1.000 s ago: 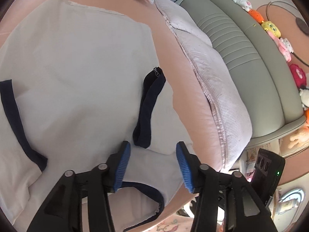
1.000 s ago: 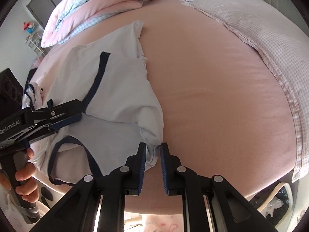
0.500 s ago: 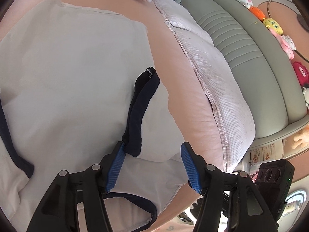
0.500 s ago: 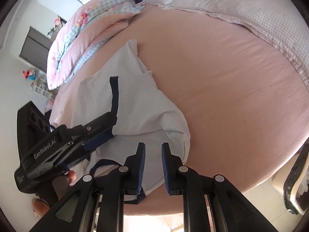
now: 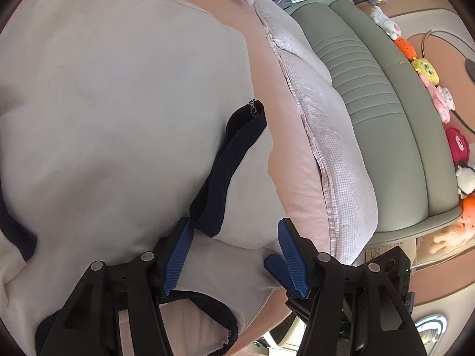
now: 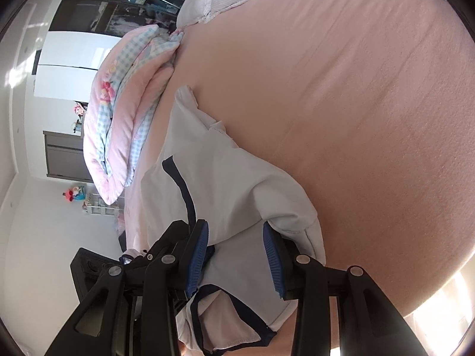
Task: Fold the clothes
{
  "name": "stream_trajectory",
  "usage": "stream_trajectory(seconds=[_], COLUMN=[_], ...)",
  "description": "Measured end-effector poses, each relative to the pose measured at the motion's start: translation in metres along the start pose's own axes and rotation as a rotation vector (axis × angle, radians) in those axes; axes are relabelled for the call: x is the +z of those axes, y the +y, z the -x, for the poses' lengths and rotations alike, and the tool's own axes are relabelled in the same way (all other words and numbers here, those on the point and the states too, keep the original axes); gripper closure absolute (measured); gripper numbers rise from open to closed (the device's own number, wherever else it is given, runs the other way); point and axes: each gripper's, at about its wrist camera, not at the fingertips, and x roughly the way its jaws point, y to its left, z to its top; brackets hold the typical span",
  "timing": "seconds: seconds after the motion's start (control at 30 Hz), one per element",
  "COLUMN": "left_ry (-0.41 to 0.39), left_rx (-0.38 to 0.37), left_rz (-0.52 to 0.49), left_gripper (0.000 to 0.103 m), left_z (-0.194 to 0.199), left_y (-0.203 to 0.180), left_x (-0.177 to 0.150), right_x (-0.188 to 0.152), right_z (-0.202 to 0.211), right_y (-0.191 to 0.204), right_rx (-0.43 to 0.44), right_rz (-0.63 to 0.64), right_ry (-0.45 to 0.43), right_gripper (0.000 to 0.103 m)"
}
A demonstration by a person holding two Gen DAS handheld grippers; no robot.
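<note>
White shirt with navy trim lies on the pink bed, bunched toward the near edge of the mattress, one sleeve already laid over the body. In the left wrist view its navy sleeve cuff runs from about 1 o'clock down to the left tool, whose pads stand spread, one pad just beside the cuff's lower end, nothing pinched. In the right wrist view the right tool has just been opening; its pads are apart with cloth lying between them, and they do not seem to press on it. The folded sleeve's rounded hem sits at 1 o'clock of that tool; the navy neckline gapes at 6 o'clock.

The fabric looks thin, soft and light: it will sag and crease from any single hold, so two pinches on a doubled hem or the stiffer trim band should carry it best.

For room, bare sheet opens wide toward 12 to 3 o'clock in the right view. A rolled quilt crowds 10 o'clock, and the mattress edge falls away at 6 o'clock, so cloth dragged nearward could slide off. In the left view a checked coverlet and green padded headboard close off 2 o'clock.
</note>
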Motion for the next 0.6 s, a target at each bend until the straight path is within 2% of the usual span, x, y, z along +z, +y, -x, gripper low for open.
stream_trajectory(seconds=[0.13, 0.53, 0.6], left_ry=[0.001, -0.033, -0.042], left_rx=[-0.012, 0.002, -0.001], left_rz=[0.022, 0.005, 0.011], left_gripper=[0.046, 0.047, 0.05], left_z=[-0.002, -0.007, -0.007], left_y=[0.0, -0.011, -0.009], left_x=[0.003, 0.004, 0.004], right_x=[0.0, 0.005, 0.003], right_z=[-0.006, -0.023, -0.022], right_y=[-0.004, -0.005, -0.006], right_rx=[0.034, 0.106, 0.112], right_rz=[-0.048, -0.135, -0.148], right_ry=[0.01, -0.025, -0.031], right_gripper=[0.065, 0.065, 0.065])
